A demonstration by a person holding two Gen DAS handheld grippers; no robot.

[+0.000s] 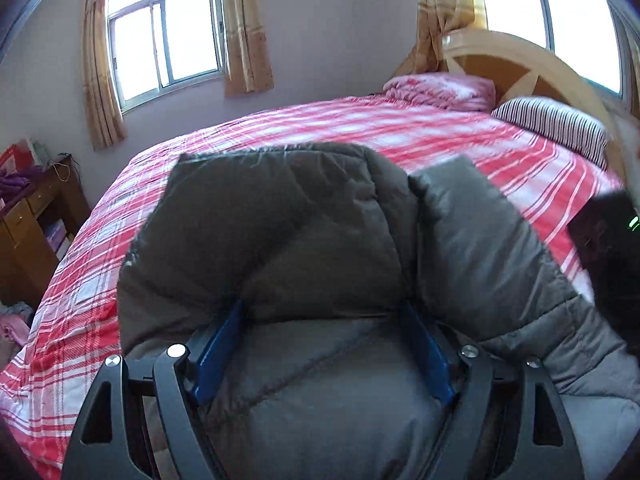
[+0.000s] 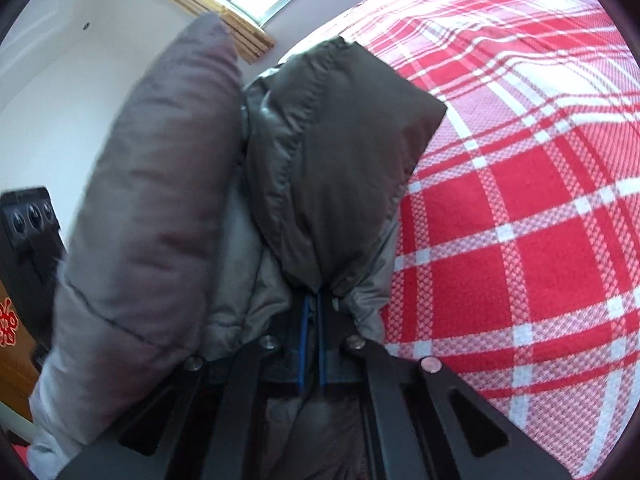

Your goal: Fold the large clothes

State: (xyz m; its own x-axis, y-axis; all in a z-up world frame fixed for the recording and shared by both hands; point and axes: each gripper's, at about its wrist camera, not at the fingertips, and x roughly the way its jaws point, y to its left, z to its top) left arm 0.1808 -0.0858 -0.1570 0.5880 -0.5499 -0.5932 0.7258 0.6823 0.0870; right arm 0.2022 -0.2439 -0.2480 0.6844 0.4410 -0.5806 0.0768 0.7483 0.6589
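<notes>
My left gripper (image 1: 324, 344) stands spread wide, its blue pads astride a thick roll of the grey jacket (image 1: 280, 216); I can't quite tell whether the pads press the padding or merely flank it, since the fabric bulges over their tips. My right gripper (image 2: 314, 300) is pressed together, pinching a fold of the jacket just ahead of its tips, with the darker hood (image 2: 336, 152) draped forward from the pinch and a puffy sleeve (image 2: 148, 184) hanging to its left. Beyond both grippers the jacket lies bunched on the plaid bed (image 1: 400, 128), and further off are a striped pillow (image 1: 552, 124) and the window (image 1: 164, 40).

The risk I see: with the left jaws this wide, the slippery padding could slide out and the fold spring open. The right pinch holds little cloth, so a tug could pull it free or drag the whole jacket askew.
</notes>
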